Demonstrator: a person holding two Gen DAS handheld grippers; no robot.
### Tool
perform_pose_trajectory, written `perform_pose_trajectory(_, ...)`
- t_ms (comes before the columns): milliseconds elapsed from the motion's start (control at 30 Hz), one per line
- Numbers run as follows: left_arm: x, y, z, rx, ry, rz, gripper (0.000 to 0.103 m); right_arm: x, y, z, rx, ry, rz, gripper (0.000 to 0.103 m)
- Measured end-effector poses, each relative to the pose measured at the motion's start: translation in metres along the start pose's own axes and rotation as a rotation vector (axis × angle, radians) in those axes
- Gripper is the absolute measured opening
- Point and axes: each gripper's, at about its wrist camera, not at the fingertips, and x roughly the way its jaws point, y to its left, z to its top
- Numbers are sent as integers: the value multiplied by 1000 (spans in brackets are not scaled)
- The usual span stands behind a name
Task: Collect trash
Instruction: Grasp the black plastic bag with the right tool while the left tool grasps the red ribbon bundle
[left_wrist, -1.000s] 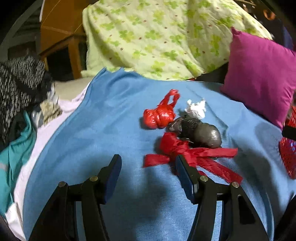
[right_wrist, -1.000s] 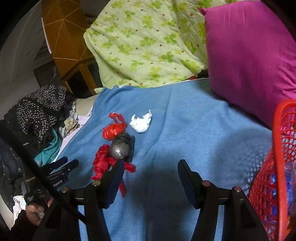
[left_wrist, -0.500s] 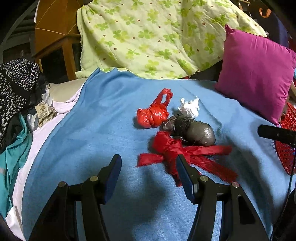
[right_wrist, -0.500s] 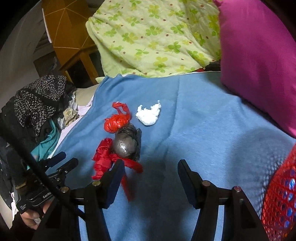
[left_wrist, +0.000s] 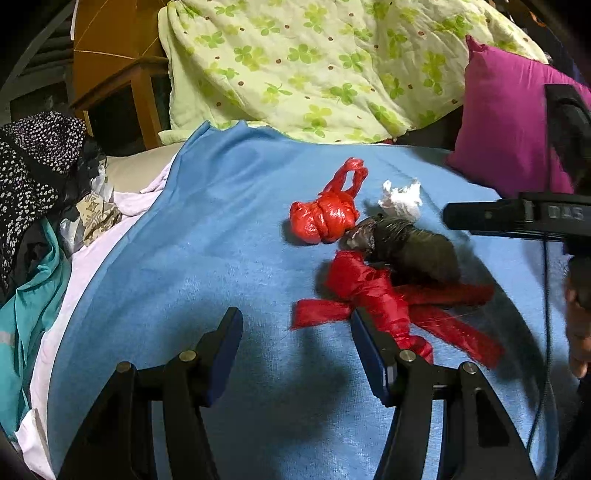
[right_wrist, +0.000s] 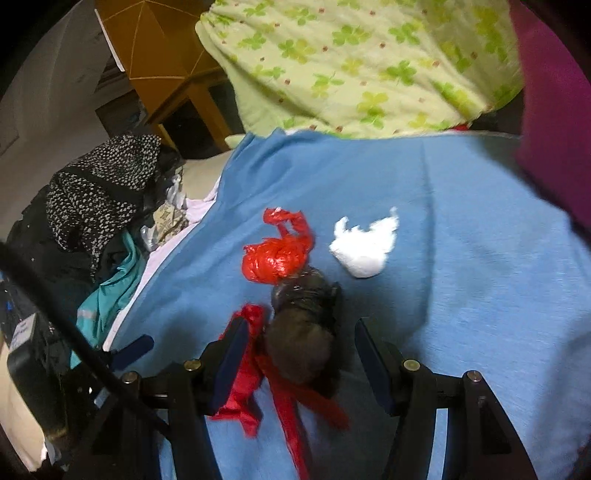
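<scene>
Surface: blue fleece blanket (left_wrist: 177, 258); clover quilt (left_wrist: 314, 62) and magenta pillow (left_wrist: 506, 122) behind. Dark glossy bundle (right_wrist: 303, 328) lies between the spread jaws of the right gripper (right_wrist: 297, 356), long axis along its fingers. Crinkled red bag (right_wrist: 277, 254) and white tissue wad (right_wrist: 364, 245) beyond. Left gripper (left_wrist: 295, 349) jaws spread, empty.

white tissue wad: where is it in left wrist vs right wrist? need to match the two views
Left wrist: white tissue wad sits right of centre, upper half, just beyond the dark bag.
Right wrist: white tissue wad sits right of centre, beyond the open right gripper.
Shared landmark: knotted red bag, immediately left of the wad in both.
</scene>
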Motion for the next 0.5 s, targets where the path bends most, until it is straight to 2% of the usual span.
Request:
perform_pose_trajectory(167, 7, 7, 0, -43, 30, -39, 62, 36, -9, 3, 56, 59, 38, 64)
perform_pose_trajectory(333, 13, 11, 0, -95, 50, -114, 62, 59, -10, 3, 64, 112, -5, 63)
perform_pose_trajectory(400, 14, 9, 0, -95, 50, -123, 62, 68, -10, 2, 62, 137, -23, 59)
perform_pose_trajectory(467, 14, 6, -1, -88, 49, -120, 62, 72, -10, 0, 66, 143, -2, 42)
perform_pose_trajectory(500, 15, 6, -1, -85, 49, -120, 62, 71, -10, 0, 70, 138, 4, 40)
